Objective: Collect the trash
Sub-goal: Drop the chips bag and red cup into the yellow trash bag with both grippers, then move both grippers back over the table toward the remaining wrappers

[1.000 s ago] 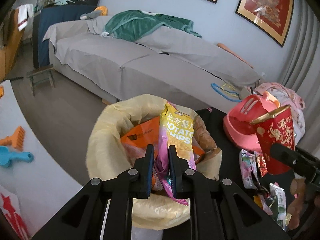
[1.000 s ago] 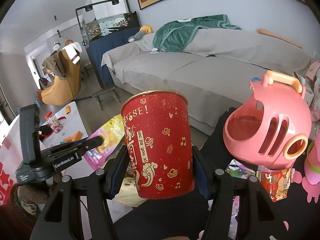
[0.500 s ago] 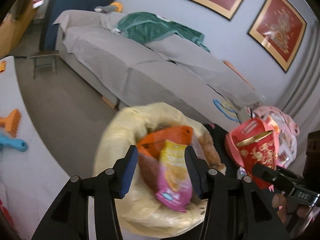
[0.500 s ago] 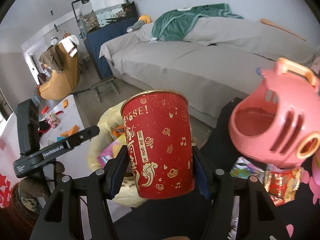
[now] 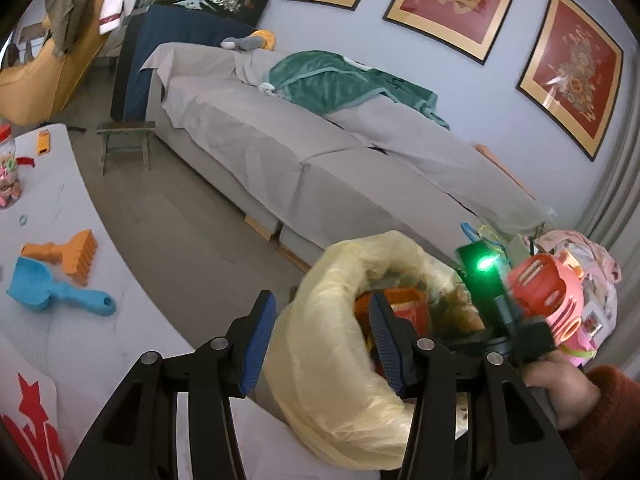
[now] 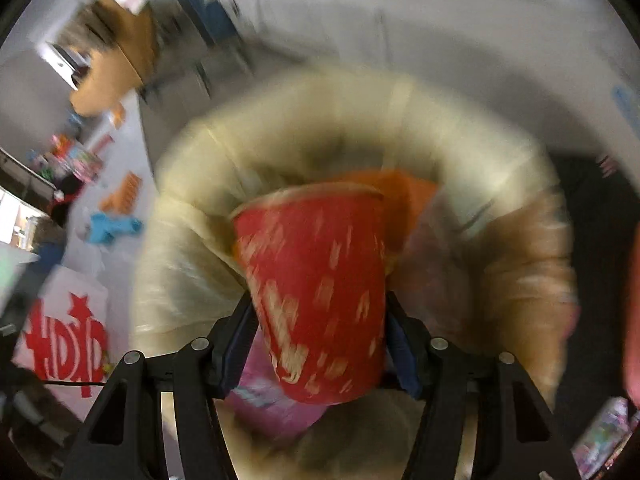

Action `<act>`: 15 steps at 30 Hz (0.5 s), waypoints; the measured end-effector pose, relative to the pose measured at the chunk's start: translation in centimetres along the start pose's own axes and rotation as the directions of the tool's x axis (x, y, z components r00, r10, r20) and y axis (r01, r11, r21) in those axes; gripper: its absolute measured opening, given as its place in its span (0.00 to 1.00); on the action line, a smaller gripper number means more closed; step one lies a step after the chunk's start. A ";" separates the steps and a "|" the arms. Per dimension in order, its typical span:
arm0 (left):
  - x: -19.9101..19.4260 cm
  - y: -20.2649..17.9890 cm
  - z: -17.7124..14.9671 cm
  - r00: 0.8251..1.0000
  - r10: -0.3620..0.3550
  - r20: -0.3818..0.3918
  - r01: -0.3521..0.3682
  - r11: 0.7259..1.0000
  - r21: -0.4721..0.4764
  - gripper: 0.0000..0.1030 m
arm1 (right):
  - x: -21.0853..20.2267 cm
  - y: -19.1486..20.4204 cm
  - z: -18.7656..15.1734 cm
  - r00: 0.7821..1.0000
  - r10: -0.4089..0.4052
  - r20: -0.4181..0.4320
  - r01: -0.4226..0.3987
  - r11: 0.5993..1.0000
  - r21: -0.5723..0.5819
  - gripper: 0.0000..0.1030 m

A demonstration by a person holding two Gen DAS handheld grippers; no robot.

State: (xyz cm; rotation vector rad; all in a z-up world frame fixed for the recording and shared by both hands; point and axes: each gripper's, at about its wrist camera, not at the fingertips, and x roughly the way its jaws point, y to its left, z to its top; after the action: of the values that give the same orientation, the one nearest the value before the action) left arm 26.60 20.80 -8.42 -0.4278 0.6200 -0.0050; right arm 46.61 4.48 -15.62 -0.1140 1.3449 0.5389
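Right gripper (image 6: 318, 344): clamped on red paper cup (image 6: 316, 292), pads pressed on both flanks of lower wall, rim pointing away from camera and tilted down. View heavily motion-blurred. Directly ahead of and below cup: mouth of yellow bin bag (image 6: 188, 240), rolled rim surrounding cup on all sides in view. Orange packet (image 6: 404, 200) just beyond cup rim, pink wrapper (image 6: 272, 396) beneath cup base, both inside bag.

Left gripper (image 5: 320, 344): jaws apart, nothing between pads; just opened, chip packet no longer held. Near rim of bag (image 5: 320, 344) sits between and just beyond fingertips. To right of left gripper: right tool with green light, person's hand (image 5: 560, 392) in rust sleeve on it.

Handling judgement: cup light, thin-walled, crushable; wall probably smooth, so side grip near base holds only with modest squeeze. Stiffest zone likely rolled rim and base ring. Bag film soft, limp, snag-prone on fingertips.

Step judged: cup over bag opening, release not yet made.
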 end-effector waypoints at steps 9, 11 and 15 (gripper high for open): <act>-0.1 0.4 -0.1 1.000 0.000 0.009 0.001 1.000 -0.026 0.49 | -1.7 0.7 -1.4 0.998 0.039 0.053 -0.039 0.999 -0.005 0.57; -0.6 -0.4 0.0 1.000 -0.007 0.020 0.008 1.000 -0.013 0.49 | -3.4 0.7 -2.3 0.993 0.051 0.105 -0.049 0.999 -0.017 0.61; -1.7 -2.2 0.1 0.999 -0.010 0.031 0.009 1.000 0.027 0.49 | -7.0 0.9 -4.0 0.978 0.041 0.203 -0.030 0.998 -0.058 0.65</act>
State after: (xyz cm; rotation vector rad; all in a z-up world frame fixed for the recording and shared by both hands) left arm 25.52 19.04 -6.53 -0.4039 0.5864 -0.0161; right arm 41.77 1.64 -9.76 -0.0776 1.1337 0.6017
